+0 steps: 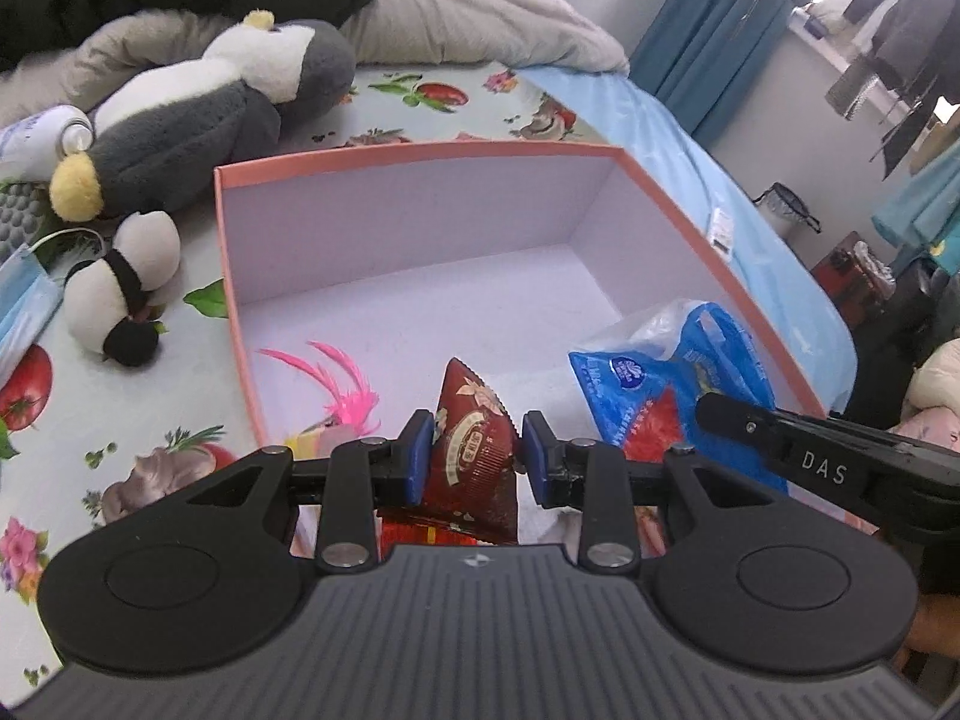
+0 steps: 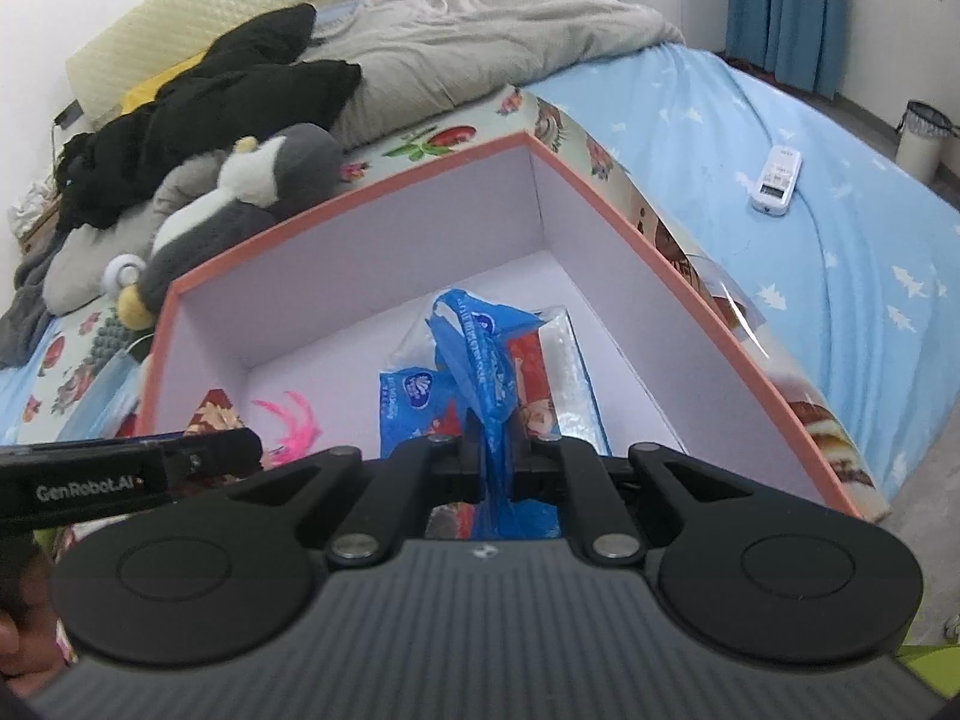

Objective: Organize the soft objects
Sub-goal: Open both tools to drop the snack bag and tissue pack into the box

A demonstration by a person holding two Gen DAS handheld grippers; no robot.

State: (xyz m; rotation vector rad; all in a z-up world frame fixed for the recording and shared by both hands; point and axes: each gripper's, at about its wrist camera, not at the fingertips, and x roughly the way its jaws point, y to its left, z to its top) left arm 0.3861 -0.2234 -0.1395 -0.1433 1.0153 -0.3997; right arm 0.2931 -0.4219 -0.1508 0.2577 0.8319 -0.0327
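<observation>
A pink-rimmed open box (image 1: 420, 151) with pale lilac walls lies on the bed, also seen in the right wrist view (image 2: 630, 228). My left gripper (image 1: 475, 457) is shut on a red-brown patterned packet (image 1: 477, 450) at the box's near edge. My right gripper (image 2: 495, 450) is shut on the handle of a blue plastic bag of tissue packs (image 2: 480, 360), which hangs inside the box; it also shows in the left wrist view (image 1: 660, 378). A pink feather toy (image 1: 342, 387) lies in the box's near left corner.
A grey and white plush penguin (image 1: 198, 120) and a small panda plush (image 1: 120, 288) lie left of the box on the fruit-print sheet. A spray can (image 1: 45, 138) and a face mask (image 1: 21, 300) are farther left. A grey duvet (image 2: 480, 36), black clothes (image 2: 228, 96) and a white remote (image 2: 777, 180) lie on the bed.
</observation>
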